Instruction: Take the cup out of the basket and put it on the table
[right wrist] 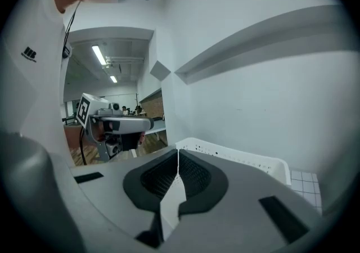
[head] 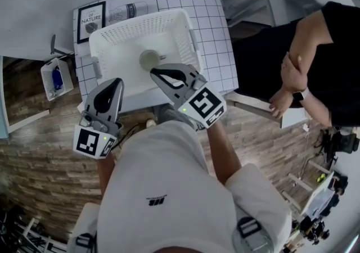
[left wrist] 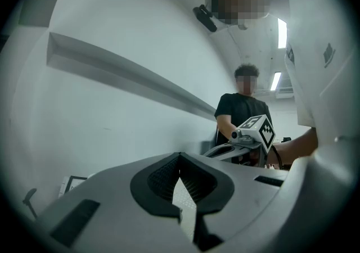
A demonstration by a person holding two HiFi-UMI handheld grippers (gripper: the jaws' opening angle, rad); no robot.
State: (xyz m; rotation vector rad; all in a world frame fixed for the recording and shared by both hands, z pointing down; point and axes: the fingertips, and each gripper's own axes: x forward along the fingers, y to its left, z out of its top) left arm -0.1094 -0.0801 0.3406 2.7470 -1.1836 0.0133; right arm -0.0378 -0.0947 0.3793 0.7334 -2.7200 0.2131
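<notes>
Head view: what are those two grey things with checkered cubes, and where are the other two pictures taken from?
A person in a white shirt holds a grey two-jaw gripper in each hand, the left gripper and the right gripper. Each marker cube is part of its gripper. The head view comes from a camera on the person's head; the other two from cameras riding on each gripper, looking along its jaws. On the white gridded table stands a white perforated plastic basket with a pale round cup inside. Both grippers are shut and hold nothing.
</notes>
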